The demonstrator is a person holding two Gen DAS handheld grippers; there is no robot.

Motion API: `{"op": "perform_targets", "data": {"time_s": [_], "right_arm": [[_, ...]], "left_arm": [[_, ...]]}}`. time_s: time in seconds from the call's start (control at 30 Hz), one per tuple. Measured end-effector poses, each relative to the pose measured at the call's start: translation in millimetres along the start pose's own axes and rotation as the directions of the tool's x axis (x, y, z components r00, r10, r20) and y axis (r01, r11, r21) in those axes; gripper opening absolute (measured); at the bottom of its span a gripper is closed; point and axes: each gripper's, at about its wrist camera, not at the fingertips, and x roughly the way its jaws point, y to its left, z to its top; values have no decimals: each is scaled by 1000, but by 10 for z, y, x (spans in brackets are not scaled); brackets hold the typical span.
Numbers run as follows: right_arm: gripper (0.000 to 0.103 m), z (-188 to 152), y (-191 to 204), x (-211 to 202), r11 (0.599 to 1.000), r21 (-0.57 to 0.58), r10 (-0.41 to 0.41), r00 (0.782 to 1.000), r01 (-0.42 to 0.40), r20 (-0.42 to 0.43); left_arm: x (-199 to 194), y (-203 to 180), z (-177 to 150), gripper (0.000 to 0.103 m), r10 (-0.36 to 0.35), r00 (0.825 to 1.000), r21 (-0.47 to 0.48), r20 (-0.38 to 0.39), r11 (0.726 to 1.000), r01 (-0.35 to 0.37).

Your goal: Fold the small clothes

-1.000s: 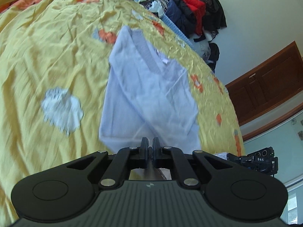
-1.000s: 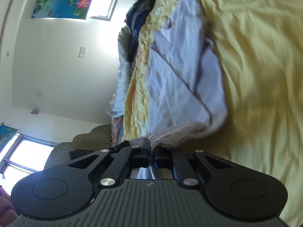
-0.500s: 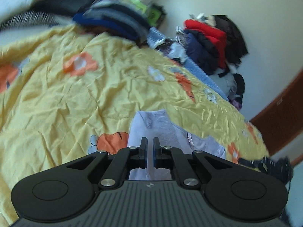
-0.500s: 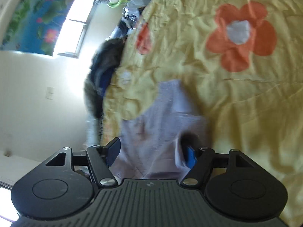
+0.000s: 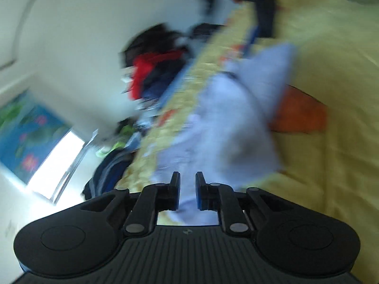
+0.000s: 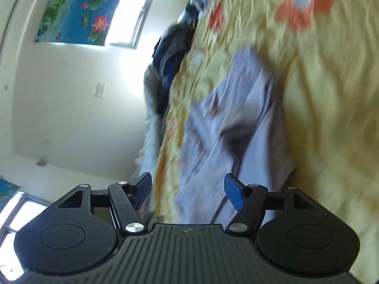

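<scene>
Black ribbed gripper bodies, silver pivot screws, blue-padded fingers (image 6: pixel 233 193).

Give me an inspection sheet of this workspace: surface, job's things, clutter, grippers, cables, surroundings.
Surface: yellow bedspread with orange flowers, wrinkled.
Job's things: pale lilac garment lying partly folded and rumpled on the bedspread; blurred.
Clutter: pile of dark, blue and red clothes past the bed's edge.
Grippers: left gripper with a narrow gap, jaws just been opening, garment seen through the gap, no grip visible; right gripper wide open, nothing held, garment lying ahead of it.
Cables: nothing seen.
Surroundings: white wall, lotus picture, bright window, wall switch.
</scene>
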Motion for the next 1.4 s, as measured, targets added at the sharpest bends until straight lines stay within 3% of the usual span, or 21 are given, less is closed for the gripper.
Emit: {"op": "perform_targets", "data": {"time_s": [0.03,0.07,0.1,0.17,0.23,0.37,0.47,0.57,0.63,0.73,0.9,1.07,1.13,1.17,1.2,1.23,1.27,1.33,1.4], "right_arm": [[67,-89,-3,78,999,31,27,999,-26,-46],[67,-158,8,142,999,43,33,997,-30,-73],[67,-196,18,220,999,46,21,995,-16,-93],[67,-304,36,296,998,41,-44,990,50,-133],[67,-366,45,403,993,27,-113,982,119,-154],[68,-468,131,587,993,17,-110,977,115,-182],[70,-495,212,762,973,-29,-232,954,230,-189],[73,-506,198,843,970,-5,-241,952,245,-191],[65,-493,202,897,972,29,-224,959,232,-174],[11,-477,228,964,979,1,-200,965,204,-172],[12,-434,204,1012,987,39,-146,975,154,-167],[12,-382,178,942,991,128,-9,989,28,-149],[12,-349,153,908,987,158,20,989,3,-143],[12,-334,144,894,985,170,28,990,-4,-140],[13,-323,135,878,984,178,34,990,-10,-134],[13,-315,127,871,982,188,41,991,-16,-131],[14,-310,118,864,981,192,48,990,-23,-131],[17,-304,119,859,981,189,56,989,-29,-136],[38,-297,113,823,982,182,73,987,-46,-141]], "left_arm": [[7,-81,17,19,-5,1000,41,1,999,5],[17,-114,33,31,-14,1000,54,3,998,14],[28,-120,48,58,-23,1000,54,6,998,23],[25,-104,74,96,-2,999,36,37,999,1],[-30,-82,107,99,16,996,18,90,1000,-17],[4,-47,151,99,30,994,9,102,999,-31],[25,-53,144,99,42,994,18,101,999,-44],[-12,-77,128,99,25,992,22,121,999,-28],[-26,-109,114,99,17,991,39,134,999,-22],[14,-134,110,99,5,991,51,137,999,-12],[57,-226,119,99,-10,988,92,153,996,-4],[211,-192,153,99,32,989,68,142,997,-42],[297,-136,198,97,42,990,33,134,998,-46],[311,-114,218,87,39,989,20,139,999,-42],[318,-89,243,59,23,989,12,144,1000,-25],[329,-57,272,40,6,991,0,135,1000,-6],[356,-16,297,13,-13,993,-24,117,1000,16],[421,50,318,10,-49,995,-55,84,997,53],[500,94,296,10,-25,998,-71,55,997,29]]}}
